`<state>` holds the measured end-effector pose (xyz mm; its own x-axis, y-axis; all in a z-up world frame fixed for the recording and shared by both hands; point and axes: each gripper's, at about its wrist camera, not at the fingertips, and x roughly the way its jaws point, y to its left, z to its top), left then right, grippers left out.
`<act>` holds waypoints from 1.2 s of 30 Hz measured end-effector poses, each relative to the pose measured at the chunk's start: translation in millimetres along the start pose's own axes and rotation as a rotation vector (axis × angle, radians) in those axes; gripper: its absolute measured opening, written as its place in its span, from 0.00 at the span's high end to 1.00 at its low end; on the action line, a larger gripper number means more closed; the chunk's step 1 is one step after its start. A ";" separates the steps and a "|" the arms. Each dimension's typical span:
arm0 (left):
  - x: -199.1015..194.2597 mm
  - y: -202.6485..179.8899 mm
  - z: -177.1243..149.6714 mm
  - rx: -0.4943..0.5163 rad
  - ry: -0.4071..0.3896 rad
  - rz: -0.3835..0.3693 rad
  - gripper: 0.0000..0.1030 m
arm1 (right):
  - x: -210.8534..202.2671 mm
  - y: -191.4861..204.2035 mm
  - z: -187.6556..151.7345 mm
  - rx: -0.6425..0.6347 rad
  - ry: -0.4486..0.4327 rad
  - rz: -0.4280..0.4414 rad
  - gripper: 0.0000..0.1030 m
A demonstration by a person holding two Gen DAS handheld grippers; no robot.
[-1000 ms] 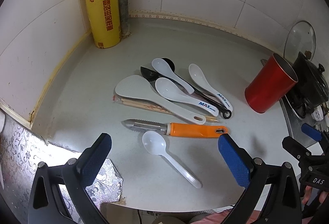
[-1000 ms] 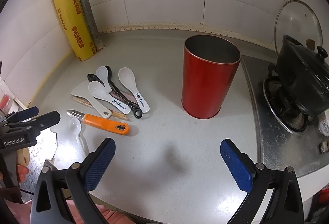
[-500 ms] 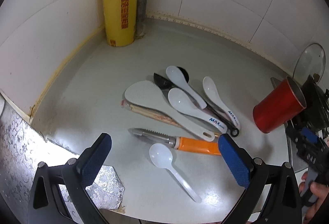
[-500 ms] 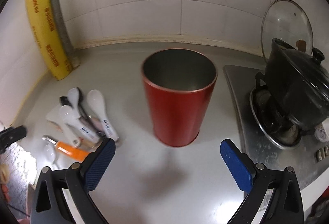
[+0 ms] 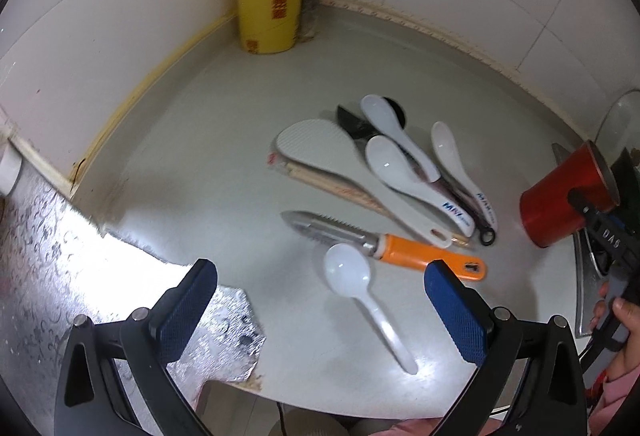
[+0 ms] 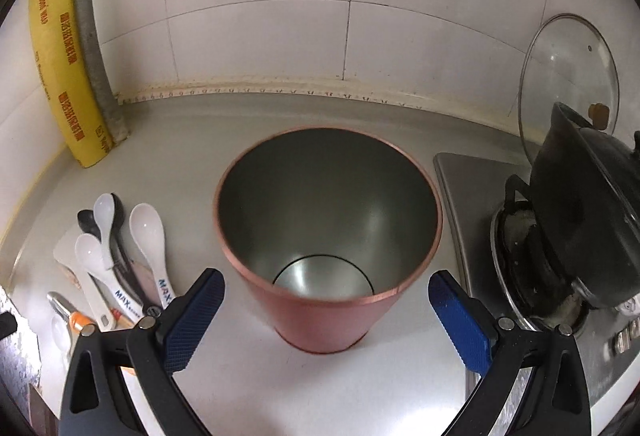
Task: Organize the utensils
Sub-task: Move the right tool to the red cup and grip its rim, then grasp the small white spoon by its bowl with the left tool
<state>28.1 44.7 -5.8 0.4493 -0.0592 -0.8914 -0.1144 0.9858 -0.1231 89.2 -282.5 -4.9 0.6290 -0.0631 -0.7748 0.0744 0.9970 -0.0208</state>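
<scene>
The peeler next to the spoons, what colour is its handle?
Orange. The peeler handle shows best in the left wrist view.

Both fisheye views are bright and evenly lit, with black vignette corners and tile lines bowed near the edges. In the left wrist view, hard white glare burns out the patterned foil sheet [image 5: 52,256] and a patch of the desk [image 5: 208,140]. The utensils there look slightly motion-blurred. The red cup [image 6: 328,312] casts only a soft shadow.
</scene>
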 end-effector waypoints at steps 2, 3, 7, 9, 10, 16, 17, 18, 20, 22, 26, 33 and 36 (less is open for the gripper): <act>1.5 2.5 -1.7 -0.008 0.013 0.008 0.00 | 2.2 -3.4 1.8 0.008 0.000 0.001 0.00; 1.6 3.7 -2.3 -0.011 0.014 0.009 0.00 | 2.7 -3.7 1.7 0.010 0.002 0.002 0.00; 2.0 4.7 -4.1 -0.013 0.024 0.019 0.00 | 4.2 -7.3 4.2 0.024 -0.003 0.013 0.00; 2.1 3.7 -4.8 -0.008 0.028 0.019 0.00 | 4.9 -6.9 5.5 0.023 -0.001 0.007 0.02; 2.3 3.0 -4.9 -0.004 0.028 0.018 0.00 | 5.5 -7.2 5.9 0.025 -0.002 0.005 0.02; 2.6 0.8 -2.3 0.011 0.029 0.014 0.00 | 2.8 -2.5 7.1 0.013 -0.009 0.003 0.13; 2.9 0.3 -1.6 0.014 0.030 0.014 0.00 | 2.2 -2.0 6.6 0.015 -0.008 0.001 0.13; 2.8 0.2 -1.3 0.018 0.031 0.014 0.00 | 1.4 -2.2 5.5 0.023 -0.007 0.006 0.13; 2.6 0.7 -0.6 0.022 0.031 0.011 0.00 | -0.4 -1.4 3.7 0.030 -0.003 0.009 0.13; 3.0 2.2 0.2 0.021 0.034 0.012 0.00 | -4.7 1.8 0.0 0.031 0.001 0.015 0.13; 5.4 6.5 2.8 0.003 0.038 0.016 0.00 | -16.1 13.6 -11.5 0.012 0.005 0.019 0.13; 12.3 6.6 8.5 -0.003 0.054 0.026 0.00 | -44.4 37.1 -37.3 -0.047 0.017 0.069 0.13; 16.7 9.2 8.6 -0.014 0.070 0.040 0.00 | -51.4 40.2 -44.2 -0.053 0.030 0.076 0.13</act>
<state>42.2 54.2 -18.0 0.3809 -0.0307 -0.9241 -0.1436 0.9854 -0.0919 25.7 -237.2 6.2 0.6075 0.0135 -0.7942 -0.0140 0.9999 0.0063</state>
